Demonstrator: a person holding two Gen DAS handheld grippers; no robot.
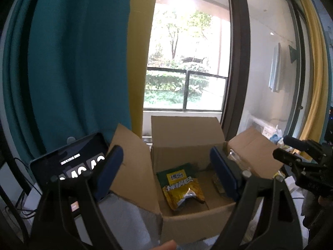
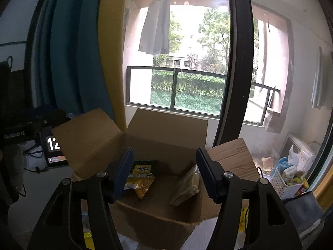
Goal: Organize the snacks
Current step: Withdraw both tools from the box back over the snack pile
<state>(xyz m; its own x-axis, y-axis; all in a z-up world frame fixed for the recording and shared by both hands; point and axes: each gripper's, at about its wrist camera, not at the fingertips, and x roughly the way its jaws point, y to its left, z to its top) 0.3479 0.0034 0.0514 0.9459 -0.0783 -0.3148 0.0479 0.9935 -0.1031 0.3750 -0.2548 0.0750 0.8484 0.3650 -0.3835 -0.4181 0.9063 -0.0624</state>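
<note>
Cardboard box (image 1: 187, 218) stands open, a yellow snack bag (image 1: 184, 192) by its left wall, a clear packet (image 2: 185, 185) right, both the left hand-held gripper (image 1: 166, 166) and right hand-held gripper (image 2: 164, 170) spread apart, empty.

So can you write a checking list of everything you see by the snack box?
Surface: pale tabletop under the box.
Job's things: open cardboard box holding yellow snack bag, green packet, clear packet.
Clutter: tablet; white basket of small items.
Grippers: left gripper open, empty; right gripper open, empty.
Cables: black wires beside the tablet.
Surroundings: teal curtain, window, hanging shirt.
</note>
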